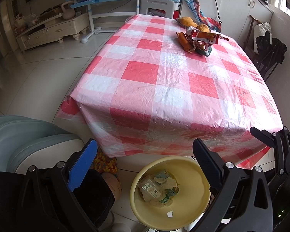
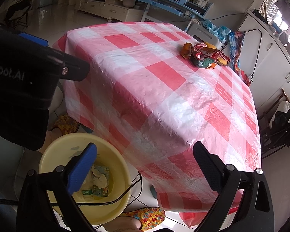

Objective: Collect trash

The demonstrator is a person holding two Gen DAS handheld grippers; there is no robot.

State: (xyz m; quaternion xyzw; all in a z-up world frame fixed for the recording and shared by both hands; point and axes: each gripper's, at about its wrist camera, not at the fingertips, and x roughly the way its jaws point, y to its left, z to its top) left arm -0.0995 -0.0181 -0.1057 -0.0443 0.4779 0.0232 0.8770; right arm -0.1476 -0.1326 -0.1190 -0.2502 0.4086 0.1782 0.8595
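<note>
With both hand-held grippers (image 1: 145, 162) (image 2: 145, 164) being held apart and empty, the crumpled wrapper (image 1: 203, 36) is best being approached low across the desk (image 1: 164, 81).

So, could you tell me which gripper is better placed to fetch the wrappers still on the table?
Probably the right gripper: both are open and empty by the yellow bin, but the red wrapper pile lies toward the table's right side, likely a shorter reach than for the left gripper.
</note>
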